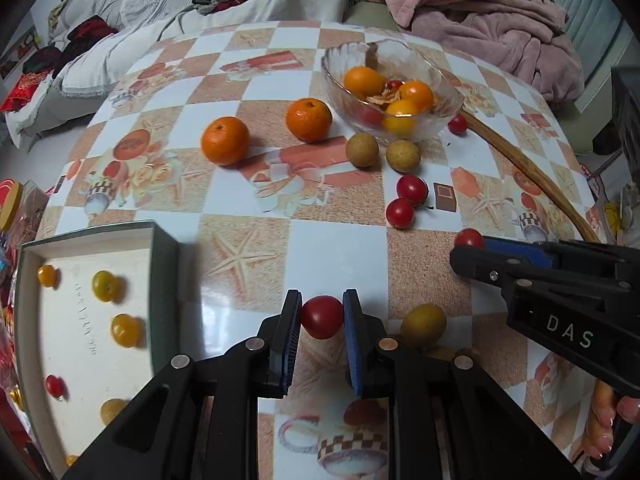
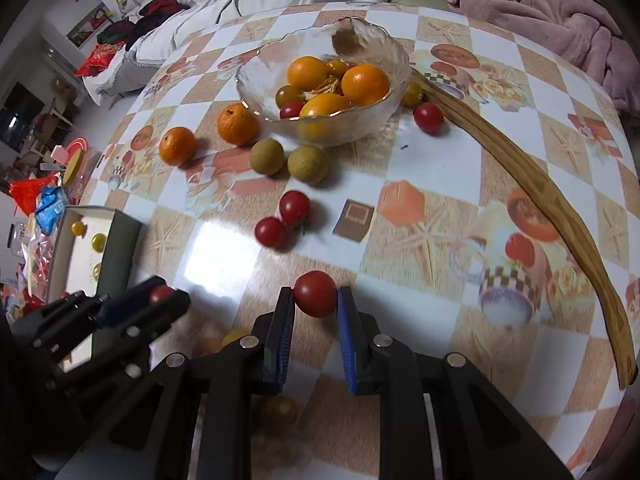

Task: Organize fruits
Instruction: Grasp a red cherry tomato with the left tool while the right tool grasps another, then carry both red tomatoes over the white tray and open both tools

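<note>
At the far left, a shallow white tray (image 1: 92,320) is seen on the tabletop (image 1: 336,248), with several small yellow tomatoes and one red one lying apart inside it. Just right of the tray, the left tongs (image 1: 322,316) are clenched on a red cherry tomato (image 1: 322,317), which is gripped between the blue pads. A yellow-green fruit (image 1: 423,325) rests on the tabletop beside them. Farther back, two mandarins (image 1: 225,141) are placed side by side, followed by two brownish round fruits (image 1: 362,149) just in front of a glass bowl (image 1: 440,80); the bowl is filled with orange fruits and small tomatoes. A pair of red tomatoes (image 1: 405,202) lies touching in the middle of the tabletop. Toward the right, the right tongs (image 2: 316,300) are closed on a second red cherry tomato (image 2: 316,294). A curved wooden stick (image 2: 540,188) is laid along the right side, from near the bowl toward the tabletop's near edge.
</note>
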Demonstrator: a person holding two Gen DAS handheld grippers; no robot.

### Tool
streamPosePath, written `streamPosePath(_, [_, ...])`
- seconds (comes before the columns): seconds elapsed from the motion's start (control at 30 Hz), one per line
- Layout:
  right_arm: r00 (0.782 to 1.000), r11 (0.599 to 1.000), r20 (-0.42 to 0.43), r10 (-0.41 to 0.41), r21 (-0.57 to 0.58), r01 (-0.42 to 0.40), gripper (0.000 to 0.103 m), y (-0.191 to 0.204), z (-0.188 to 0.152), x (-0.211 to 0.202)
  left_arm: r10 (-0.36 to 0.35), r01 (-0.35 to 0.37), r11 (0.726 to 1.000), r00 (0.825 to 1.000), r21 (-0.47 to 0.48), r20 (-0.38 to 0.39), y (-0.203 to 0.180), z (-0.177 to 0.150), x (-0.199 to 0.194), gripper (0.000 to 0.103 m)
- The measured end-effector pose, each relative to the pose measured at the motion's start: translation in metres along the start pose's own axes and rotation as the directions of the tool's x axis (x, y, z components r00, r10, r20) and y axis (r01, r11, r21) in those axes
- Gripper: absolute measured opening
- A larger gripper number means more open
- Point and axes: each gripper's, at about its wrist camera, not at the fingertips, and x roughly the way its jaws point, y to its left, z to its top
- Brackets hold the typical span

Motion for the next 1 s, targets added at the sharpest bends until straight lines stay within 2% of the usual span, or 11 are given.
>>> streamPosePath(0.37, [1.000,0.997,0.009,0.022,-0.078,-0.021,0.023,0.045,-0.018,-0.024,0.026,-0.024,0.999,0.998,-0.043,0.051,0.044,-0.029,-0.051,0.022])
streamPosePath(0.7, [0.997,0.977,-0.008,0.082,-0.195,-0.082,0.023,0.128,-0.024,-0.021,0.114,-0.107,0.984,0.993,-0.140,0.044,0.113,-0.074,-0.080,0.022])
streamPosePath(1.0, [0.990,0.945,-0.042,0.133,-0.295,-0.139,0.023,0.211,-0.022,0.000,0.178,-0.174,0.955,0.984,-0.239,-0.006,0.170,-0.107,-0.072,0.022])
